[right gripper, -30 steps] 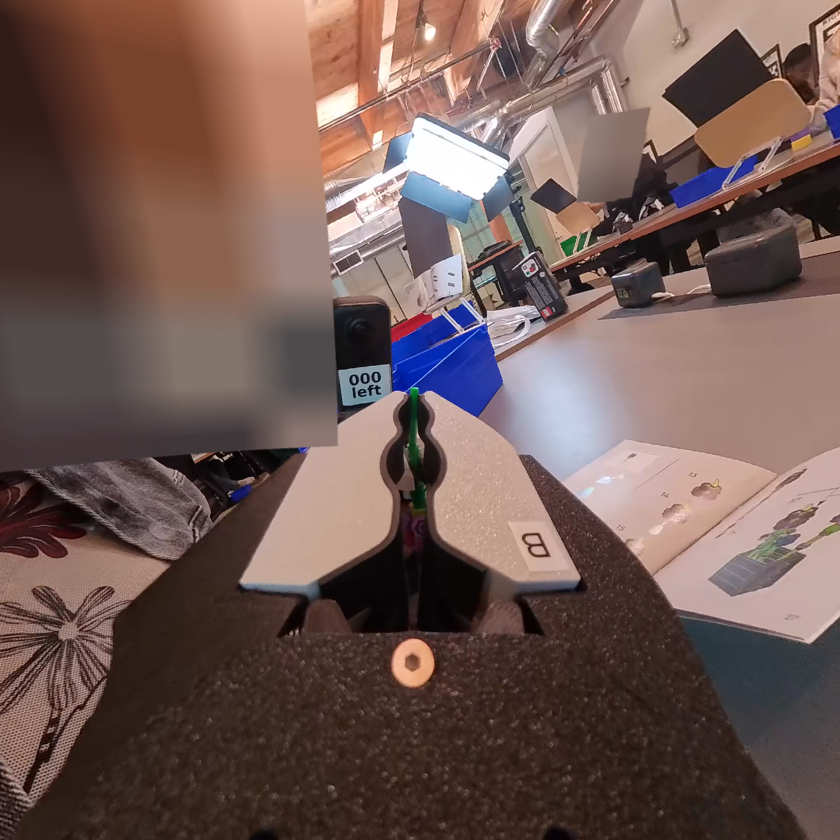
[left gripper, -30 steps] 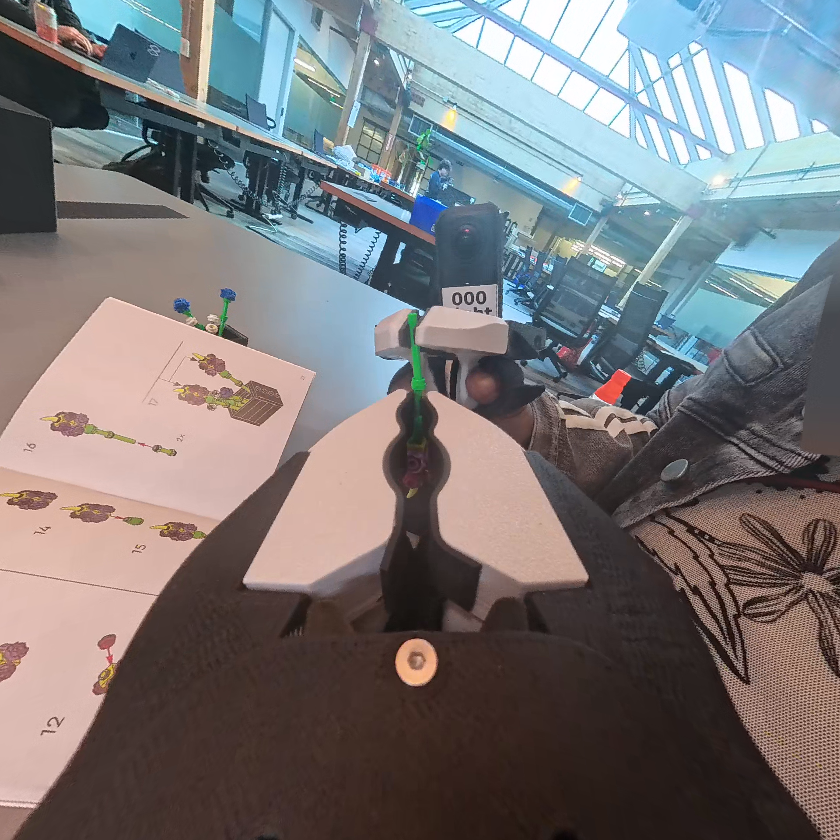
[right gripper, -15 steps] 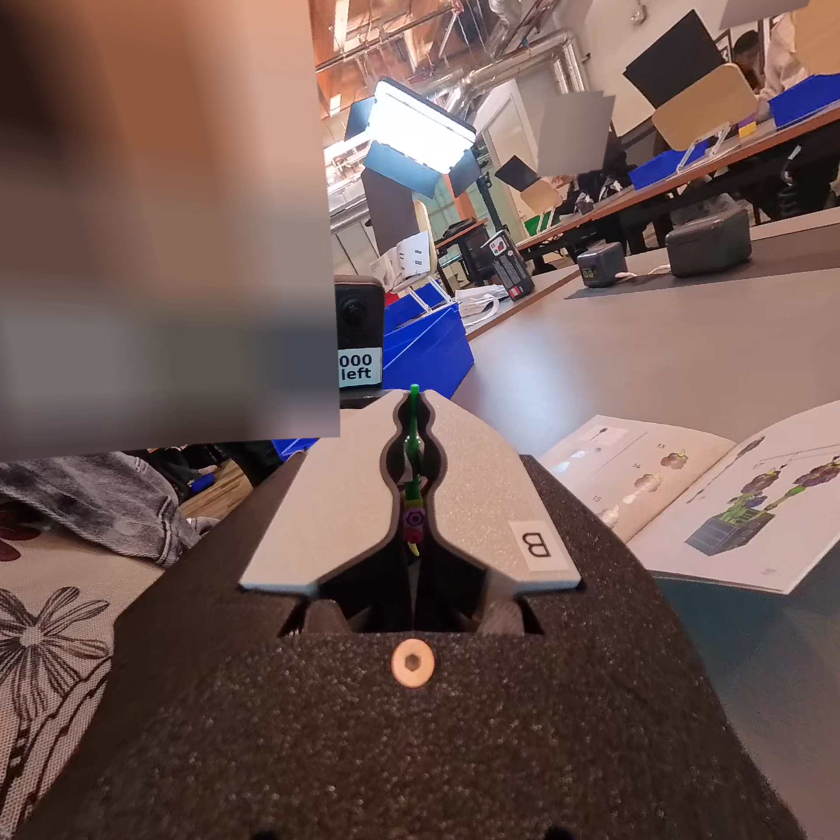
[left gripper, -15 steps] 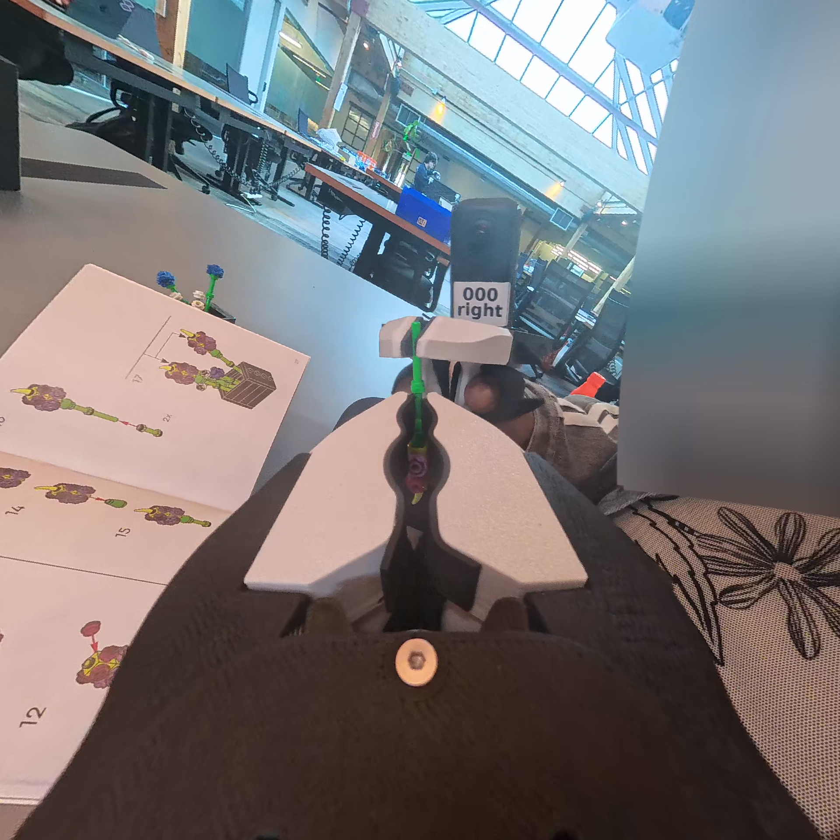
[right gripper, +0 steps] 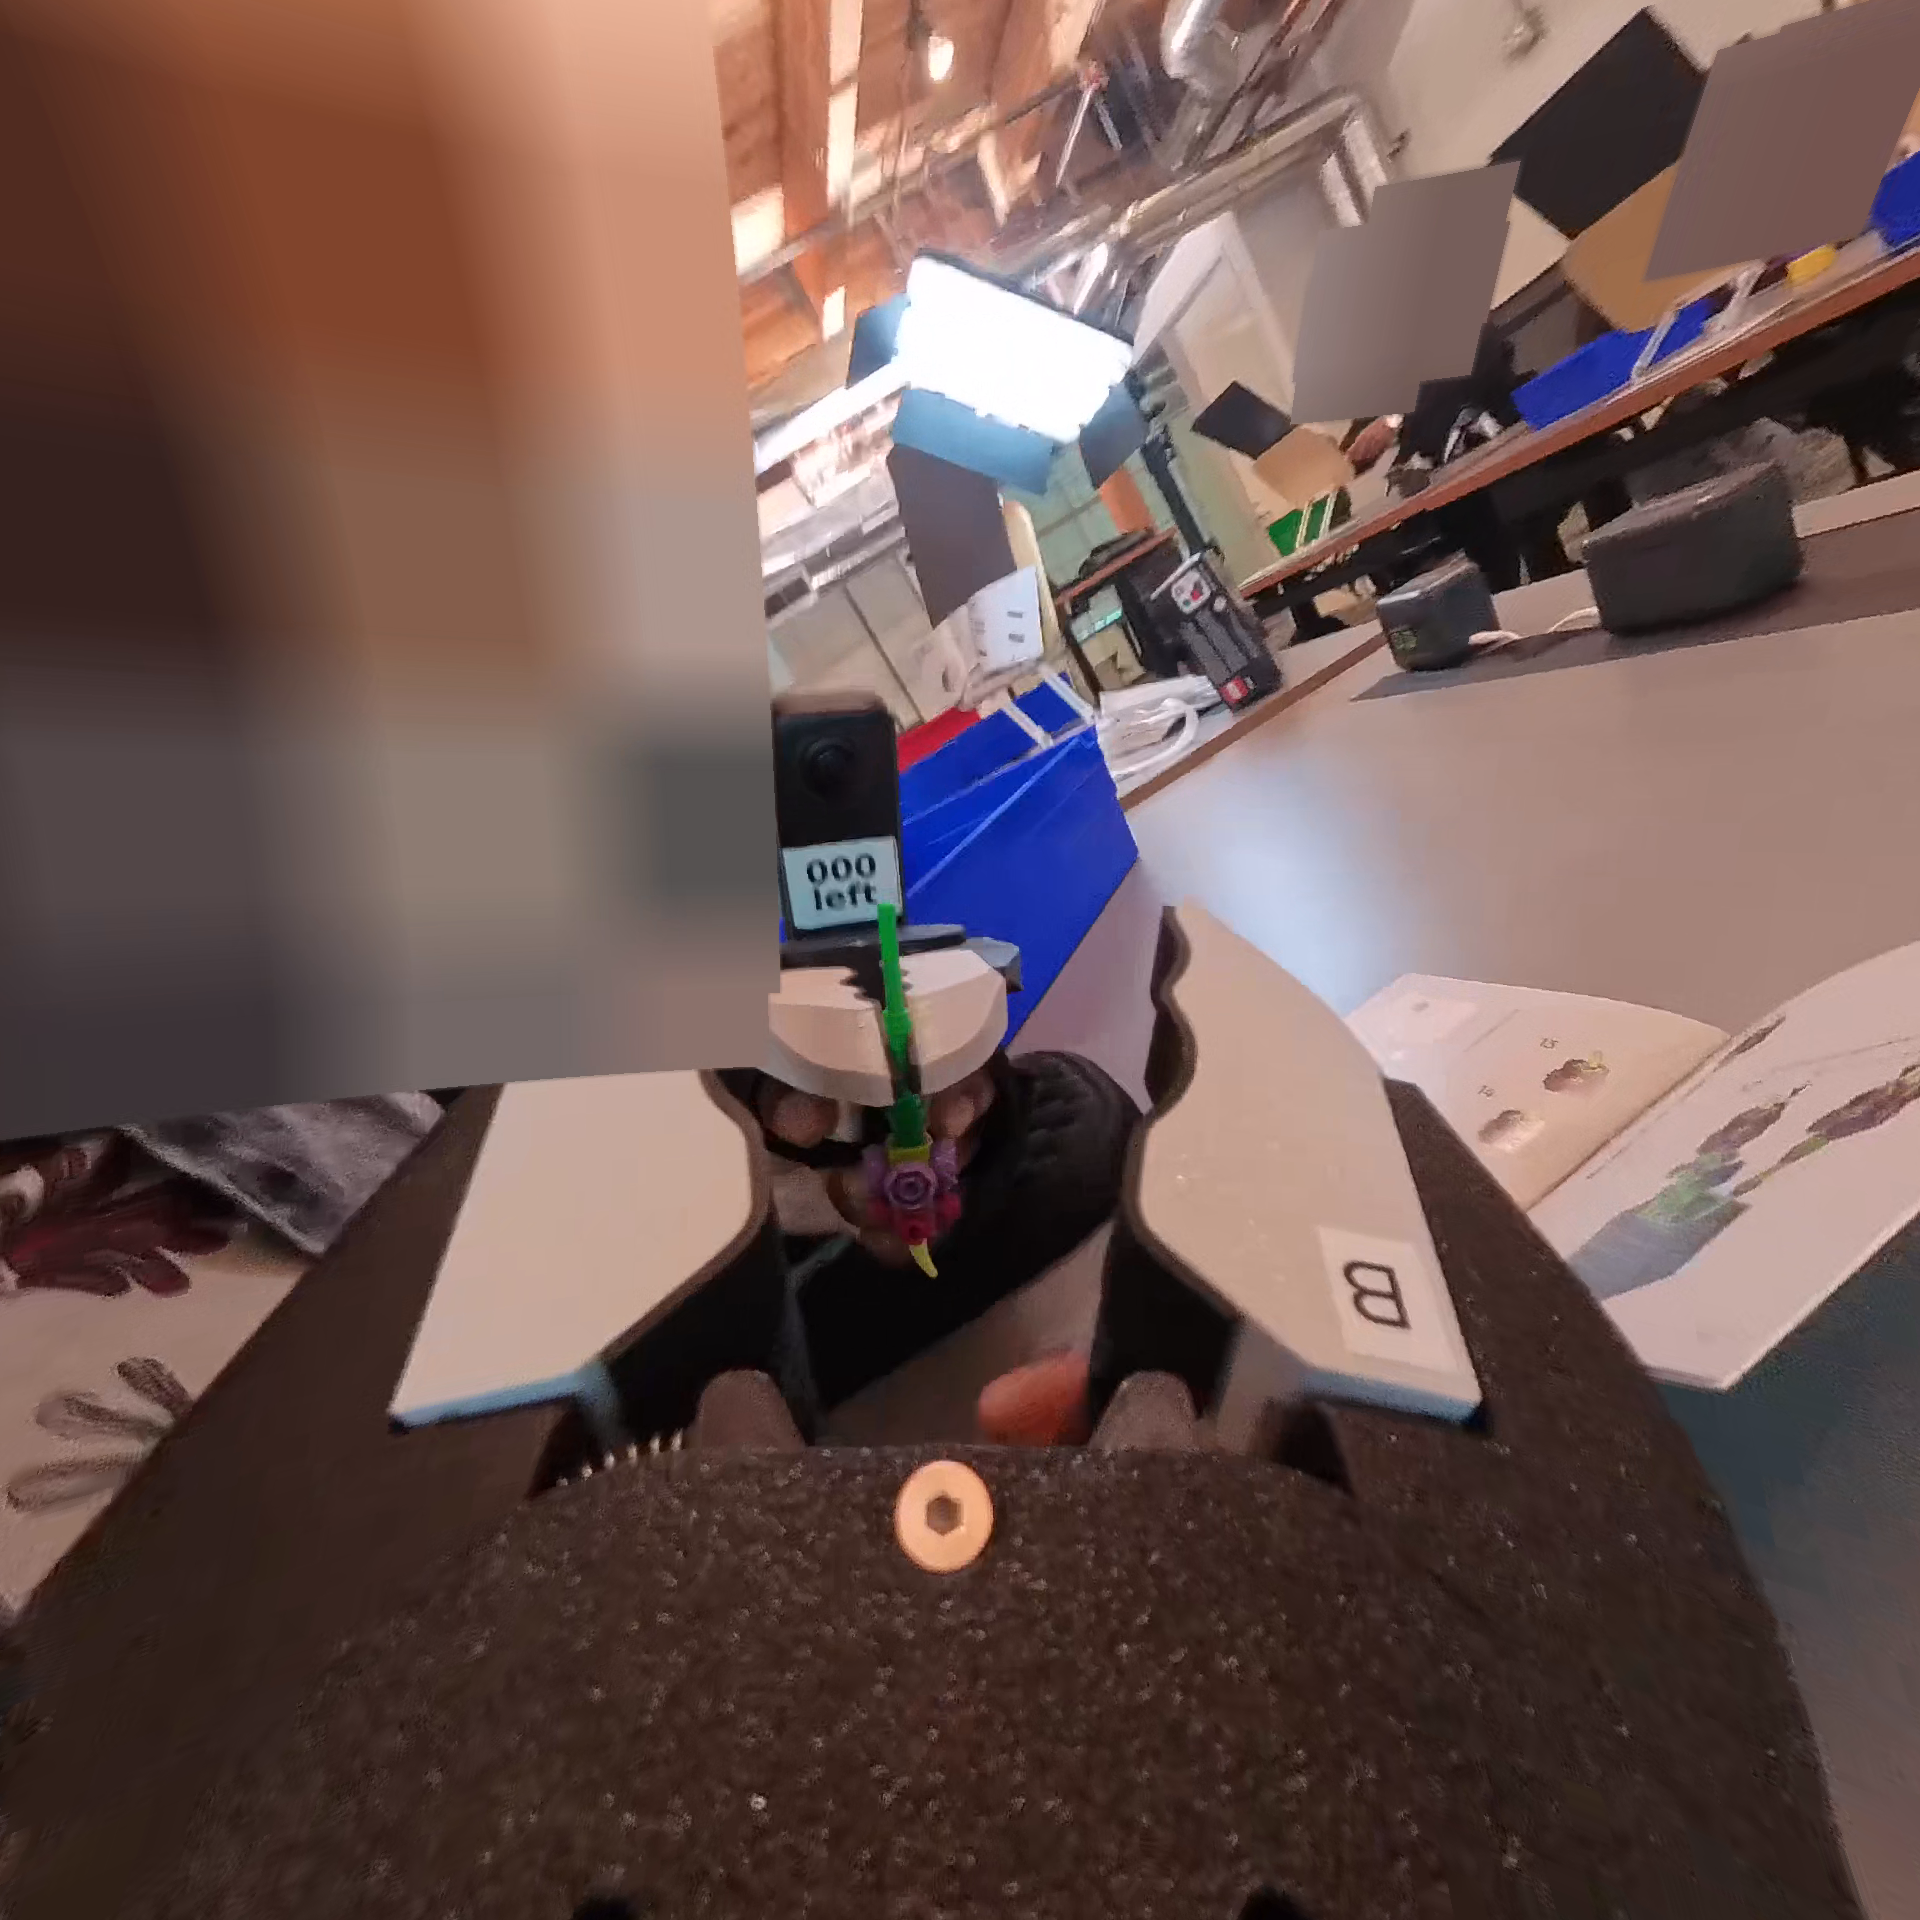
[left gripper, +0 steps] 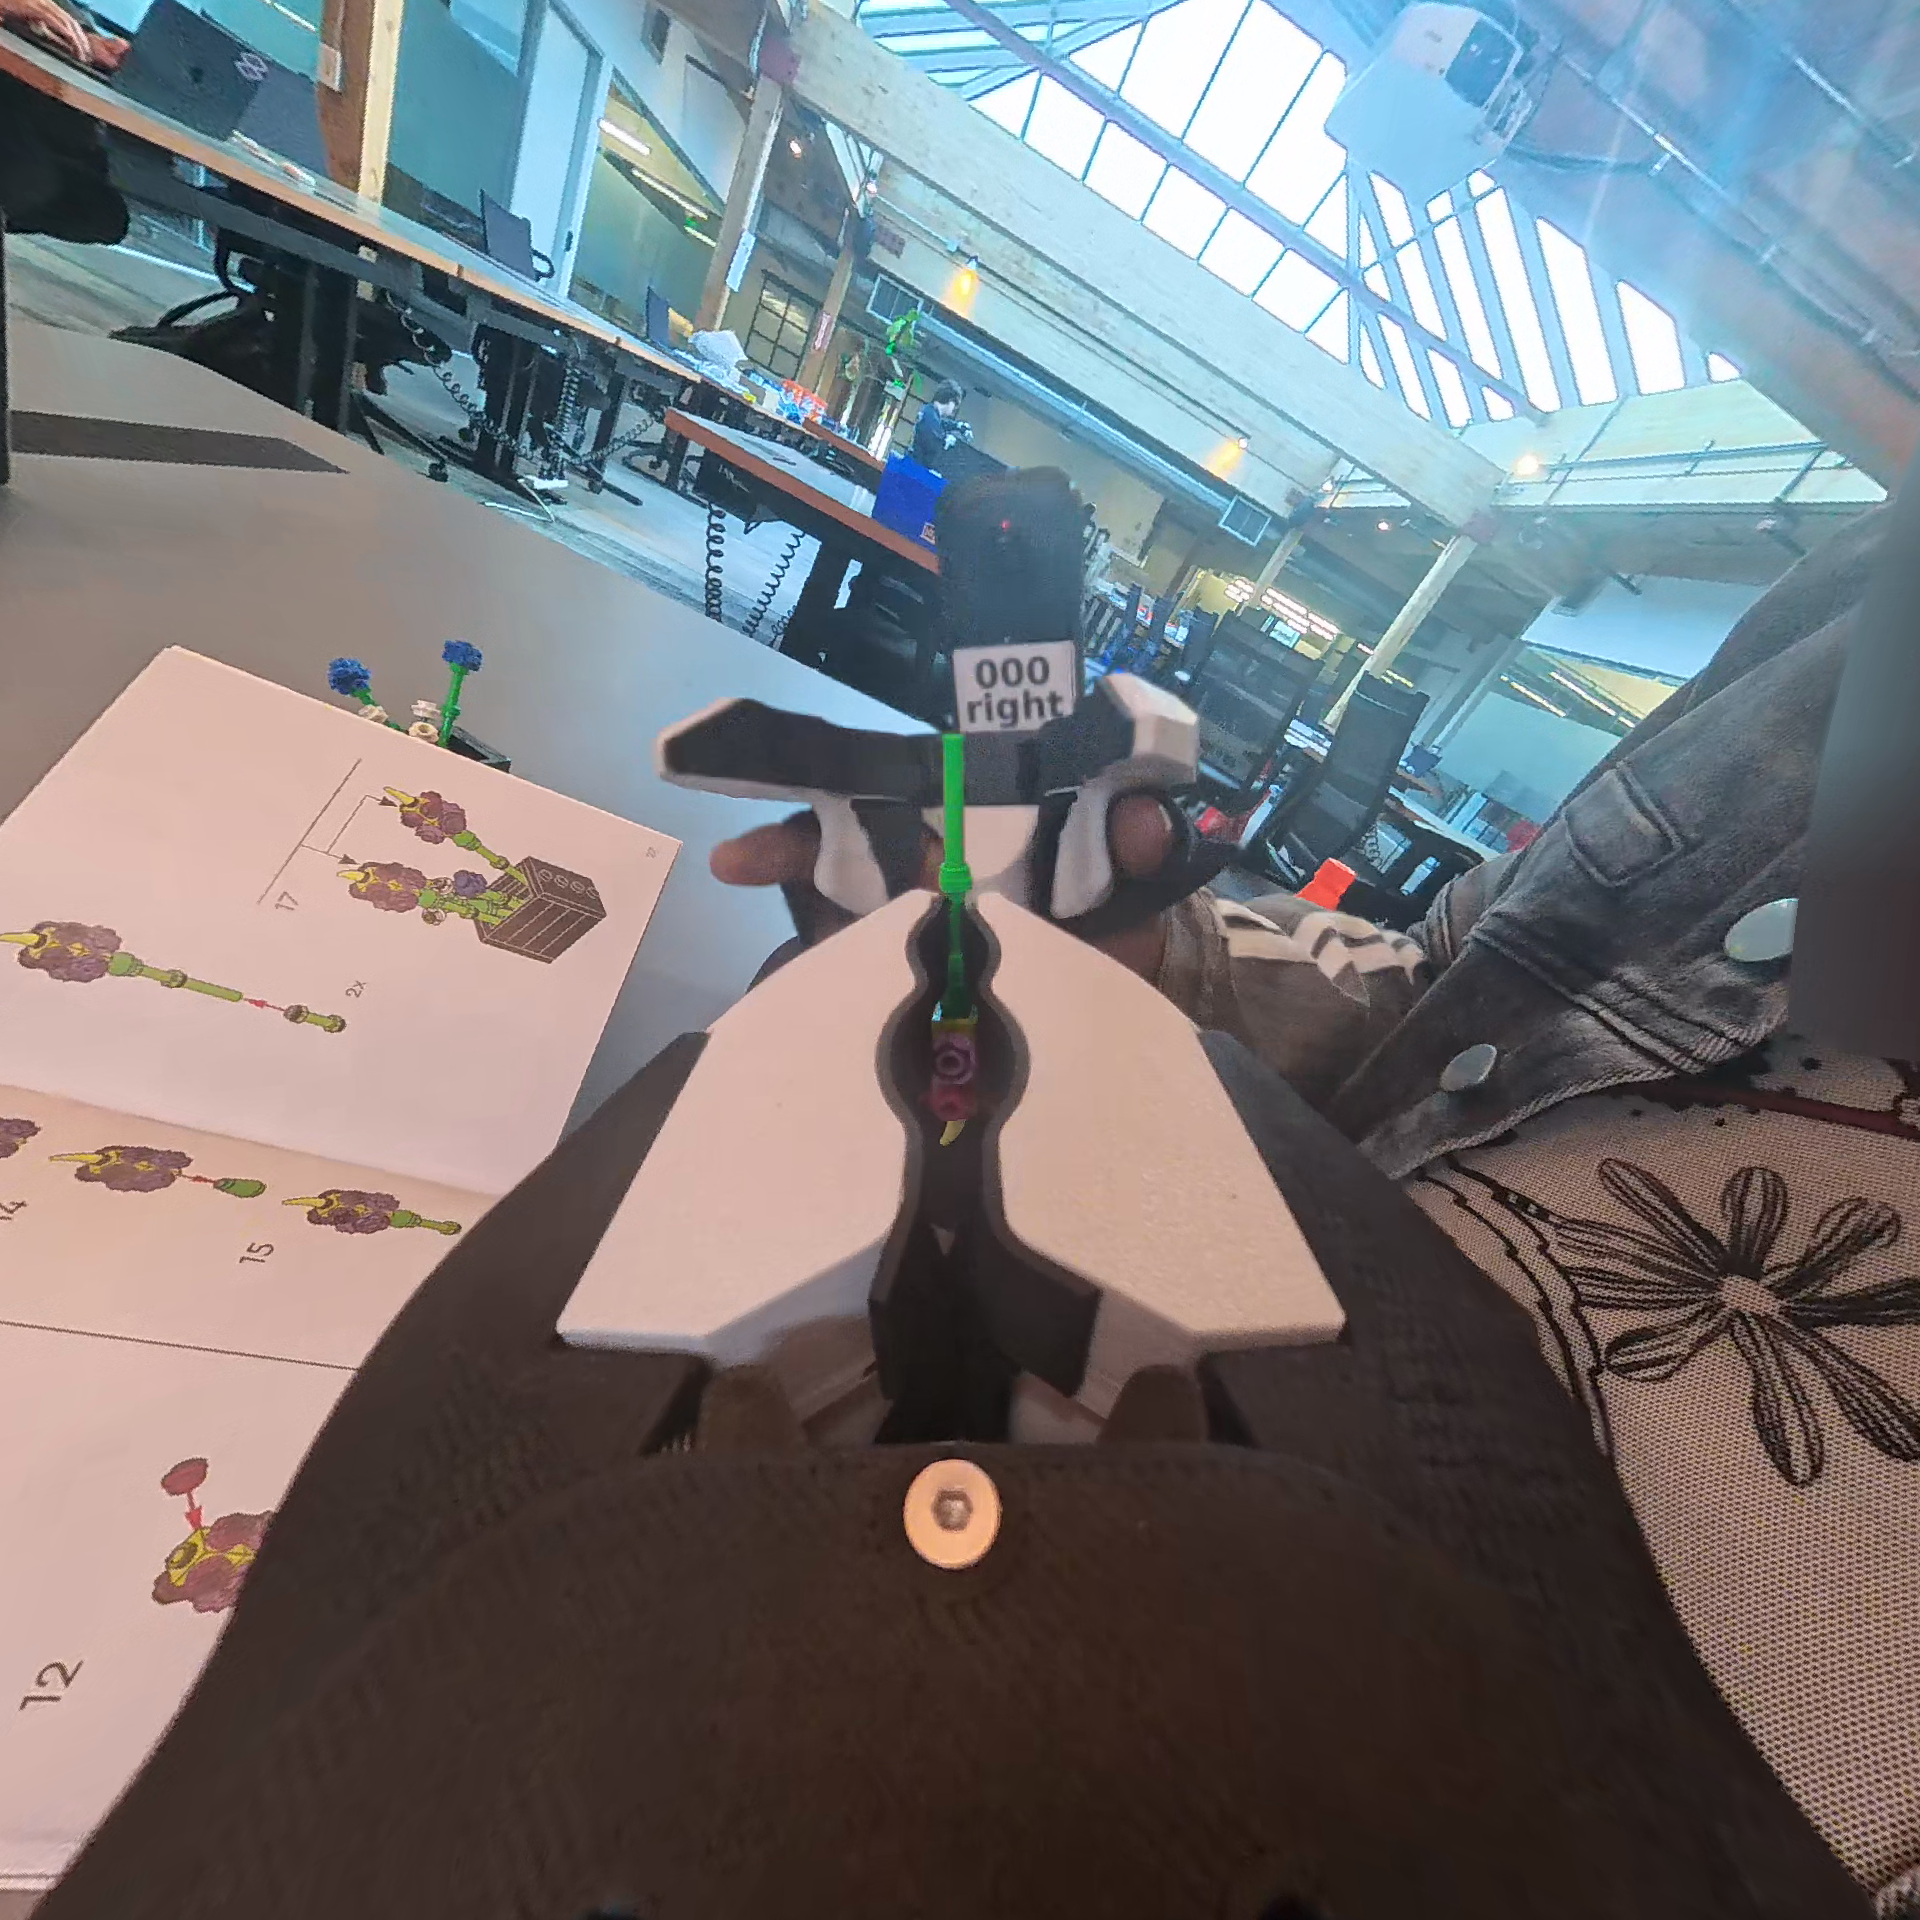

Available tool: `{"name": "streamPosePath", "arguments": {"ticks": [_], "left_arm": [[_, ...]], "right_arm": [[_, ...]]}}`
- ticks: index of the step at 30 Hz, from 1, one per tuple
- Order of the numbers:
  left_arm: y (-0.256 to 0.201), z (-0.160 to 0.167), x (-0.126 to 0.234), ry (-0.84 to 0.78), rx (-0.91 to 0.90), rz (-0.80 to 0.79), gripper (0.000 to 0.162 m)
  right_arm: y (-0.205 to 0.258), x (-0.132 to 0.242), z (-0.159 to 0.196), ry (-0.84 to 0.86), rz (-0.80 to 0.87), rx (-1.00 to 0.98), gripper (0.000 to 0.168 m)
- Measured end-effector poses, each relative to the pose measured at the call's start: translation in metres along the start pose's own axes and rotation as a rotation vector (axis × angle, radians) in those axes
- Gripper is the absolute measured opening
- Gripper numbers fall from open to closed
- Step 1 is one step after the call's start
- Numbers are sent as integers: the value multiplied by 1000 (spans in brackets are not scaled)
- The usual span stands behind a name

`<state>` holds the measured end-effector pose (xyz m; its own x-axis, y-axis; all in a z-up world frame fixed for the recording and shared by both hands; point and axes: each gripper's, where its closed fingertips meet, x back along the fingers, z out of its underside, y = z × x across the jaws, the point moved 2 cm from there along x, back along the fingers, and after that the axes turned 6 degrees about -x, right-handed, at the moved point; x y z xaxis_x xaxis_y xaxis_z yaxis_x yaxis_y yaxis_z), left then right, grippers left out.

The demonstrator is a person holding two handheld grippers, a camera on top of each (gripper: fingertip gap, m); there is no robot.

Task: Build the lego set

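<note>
My left gripper (left gripper: pixel 954 904) is shut on a green lego stem (left gripper: pixel 952 821) with a purple flower head (left gripper: pixel 951 1070) that sits between its fingers. The stem tip sticks out past the fingertips. My right gripper (left gripper: pixel 925 748) faces it just beyond the stem tip, jaws spread wide, touching nothing. In the right wrist view my right gripper (right gripper: pixel 945 1039) is open and empty. The left gripper (right gripper: pixel 888 1013) shows beyond it, holding the flower stem (right gripper: pixel 891 966) with the flower head (right gripper: pixel 914 1195) hanging low. A partly built lego piece with blue flowers (left gripper: pixel 416 696) stands on the table behind the booklet.
An open instruction booklet (left gripper: pixel 260 935) lies on the grey table (left gripper: pixel 312 561) to the left; it also shows in the right wrist view (right gripper: pixel 1662 1122). A blue bin (right gripper: pixel 997 831) stands behind. A person's flowered garment (left gripper: pixel 1714 1299) and denim sleeve (left gripper: pixel 1558 935) are at the right. Left and right tips are no more than a few centimetres apart.
My right gripper, shut on the stem before, has opened, let go of it and drawn back a little. My left gripper has kept its hold on the flower stem.
</note>
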<state>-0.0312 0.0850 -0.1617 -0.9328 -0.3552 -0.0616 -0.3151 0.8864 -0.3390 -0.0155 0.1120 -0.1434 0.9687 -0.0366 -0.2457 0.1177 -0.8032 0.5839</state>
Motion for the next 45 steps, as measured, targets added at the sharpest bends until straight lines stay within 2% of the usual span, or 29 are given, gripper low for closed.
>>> {"name": "streamPosePath", "arguments": {"ticks": [2, 5, 7, 9, 26, 29, 31, 32, 37, 45], "left_arm": [[-1, 2, -2, 25, -12, -1, 1], [-1, 5, -4, 50, -24, -6, 1], [-1, 5, -4, 51, -24, -6, 1], [-1, 5, -4, 52, -21, -7, 1], [-1, 7, 0, 38, -30, -3, 0], [-2, 5, -2, 32, -40, 0, 0], [-1, 3, -1, 20, -25, -1, 0], [-1, 3, 0, 12, -22, 1, 0], [-3, 5, -2, 34, -34, 9, 0], [-5, 6, -2, 32, -61, 19, 0]], "right_arm": [[2, 0, 1, 54, -33, 80, 65], [8, -6, 6, 133, -106, 110, 40], [8, -8, 11, 169, -141, 120, 17], [10, -8, 13, 185, -157, 119, 3], [9, -10, 21, 187, -90, 182, 3], [11, -8, 14, 141, -139, 144, 3], [12, -7, 9, 120, -149, 122, 28], [13, -6, 6, 107, -158, 126, 28], [12, -7, 11, 134, -148, 148, 3], [15, -5, 17, 149, -149, 189, 3]]}}
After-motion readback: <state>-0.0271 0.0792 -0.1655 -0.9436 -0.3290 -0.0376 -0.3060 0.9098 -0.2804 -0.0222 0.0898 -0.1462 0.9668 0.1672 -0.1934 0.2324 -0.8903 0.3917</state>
